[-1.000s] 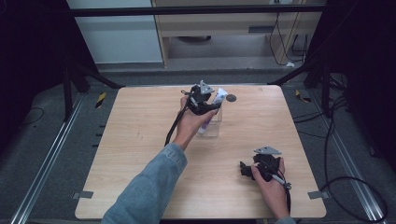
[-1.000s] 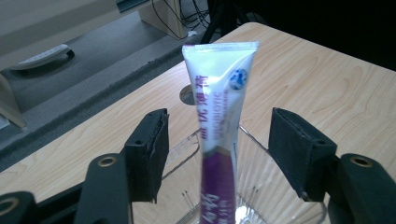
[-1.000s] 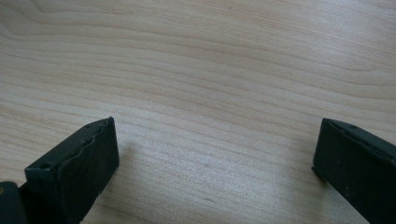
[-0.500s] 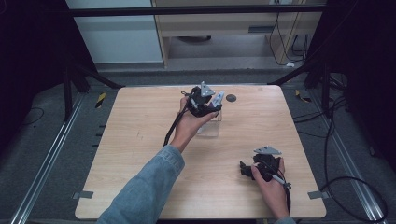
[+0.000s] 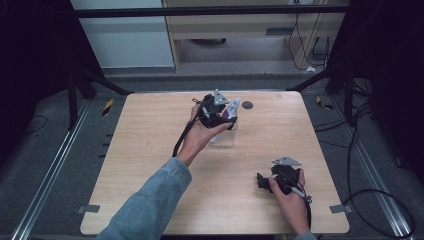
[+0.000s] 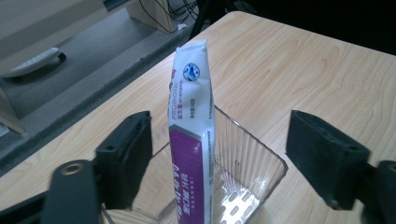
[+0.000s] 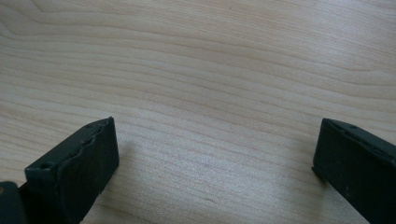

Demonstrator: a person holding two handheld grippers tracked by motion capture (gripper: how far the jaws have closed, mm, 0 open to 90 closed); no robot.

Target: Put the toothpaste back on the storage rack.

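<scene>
Left hand-held gripper open around upright sachet in clear bin, 12 o'clock on tabletop. Right hand-held gripper open, empty, 5 o'clock. Risk: withdrawing jaws clipping sachet, tipping it out.

You have a slim white and purple packet standing upright with its lower end inside a clear ribbed plastic container, leaning against the container's near wall. A blue round logo sits near the packet's sealed top. In the high view, the container rests on the table toward twelve o'clock, slightly right of centre.
</scene>
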